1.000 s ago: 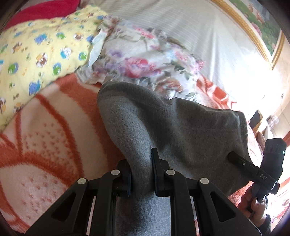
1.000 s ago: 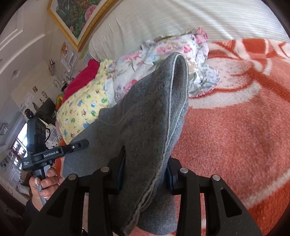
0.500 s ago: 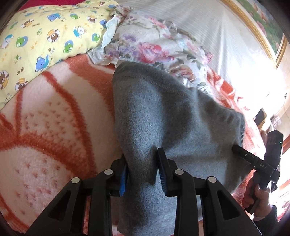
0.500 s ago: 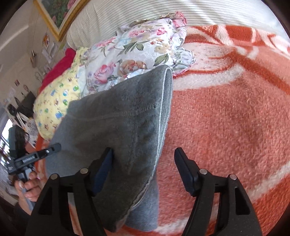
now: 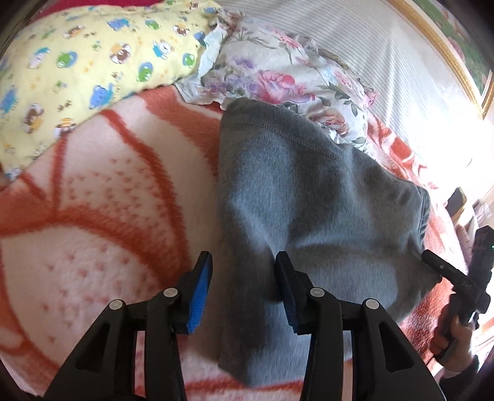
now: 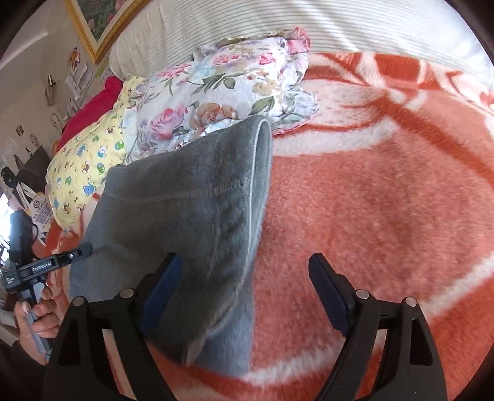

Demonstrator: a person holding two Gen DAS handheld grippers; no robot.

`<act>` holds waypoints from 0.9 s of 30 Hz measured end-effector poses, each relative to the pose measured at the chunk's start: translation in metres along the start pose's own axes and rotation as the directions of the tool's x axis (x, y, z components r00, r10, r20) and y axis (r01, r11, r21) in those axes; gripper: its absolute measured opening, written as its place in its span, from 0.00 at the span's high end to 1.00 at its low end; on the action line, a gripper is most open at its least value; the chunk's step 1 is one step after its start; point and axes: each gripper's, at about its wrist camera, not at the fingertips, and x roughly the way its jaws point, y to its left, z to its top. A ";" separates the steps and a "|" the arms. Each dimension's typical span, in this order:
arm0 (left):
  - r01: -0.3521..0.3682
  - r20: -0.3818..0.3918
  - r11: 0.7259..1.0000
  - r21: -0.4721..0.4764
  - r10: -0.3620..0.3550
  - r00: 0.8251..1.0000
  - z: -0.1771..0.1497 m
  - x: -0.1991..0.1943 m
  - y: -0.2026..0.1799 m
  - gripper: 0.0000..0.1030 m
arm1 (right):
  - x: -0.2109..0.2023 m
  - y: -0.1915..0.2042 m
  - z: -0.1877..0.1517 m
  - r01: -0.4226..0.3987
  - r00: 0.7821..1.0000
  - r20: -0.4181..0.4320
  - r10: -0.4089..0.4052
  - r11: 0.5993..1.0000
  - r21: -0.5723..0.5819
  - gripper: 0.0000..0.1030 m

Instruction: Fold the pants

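Note:
The grey fleece pants (image 5: 308,216) lie folded on the orange and white blanket (image 5: 108,216). My left gripper (image 5: 244,293) is open, its jaws either side of the near left edge of the pants, which droops between them. My right gripper (image 6: 247,296) is wide open; the pants' near right corner (image 6: 197,246) lies against its left finger. Each gripper shows in the other's view, the right one (image 5: 447,277) at the pants' right edge and the left one (image 6: 55,262) at their left edge.
A floral pillow (image 5: 278,77) and a yellow cartoon-print pillow (image 5: 77,61) lie just beyond the pants. A striped white headboard (image 6: 278,18) and a gold-framed picture (image 6: 92,27) stand behind. The blanket (image 6: 370,200) stretches to the right.
Both grippers have opened and let go of the pants. The pants have dropped from a raised fold to lie on the blanket.

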 end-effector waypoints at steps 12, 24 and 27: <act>-0.020 -0.022 0.998 0.054 0.021 1.000 -0.037 -0.038 -0.024 0.49 | -0.065 0.024 -0.017 0.066 0.995 0.083 -0.059 0.994 -0.082 0.17; -0.118 0.082 0.982 0.150 0.107 0.991 -0.045 -0.076 -0.067 0.25 | -0.079 0.078 -0.017 -0.008 0.996 0.089 0.028 0.975 -0.223 0.06; -0.127 0.093 0.978 0.166 0.112 0.989 -0.046 -0.079 -0.072 0.22 | -0.078 0.083 -0.021 -0.019 0.996 0.078 0.040 0.967 -0.253 0.05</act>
